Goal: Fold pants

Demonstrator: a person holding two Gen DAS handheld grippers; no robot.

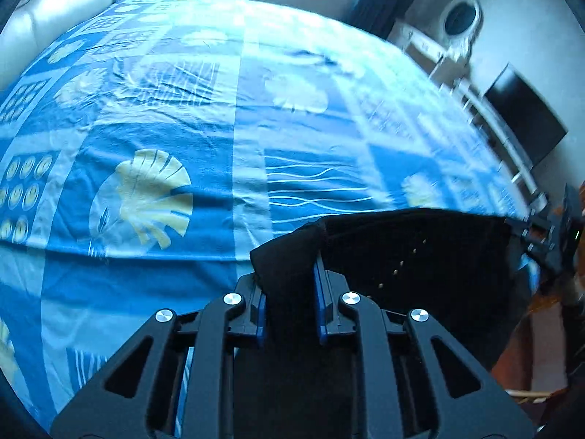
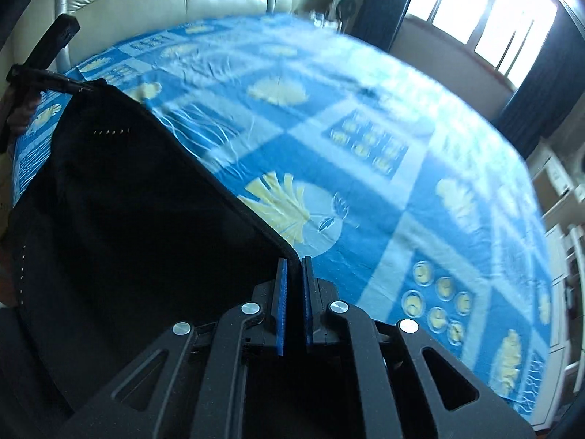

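Both tongs were clenched on the black pants [image 2: 128, 219]: the left tongs [image 1: 290, 274] pinched one corner, the right tongs [image 2: 294, 267] the other, stretching the edge taut above the blue bedsheet [image 1: 182, 128], probably to lay it flat.

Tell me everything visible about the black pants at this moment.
The pants are plain black cloth, with short rows of pale stitch marks. They are held up taut over the blue patterned bedsheet, stretched between the two grippers: the left gripper pinches a bunched corner, the right gripper grips the opposite corner. The top edge runs straight; the lower part falls out of view.
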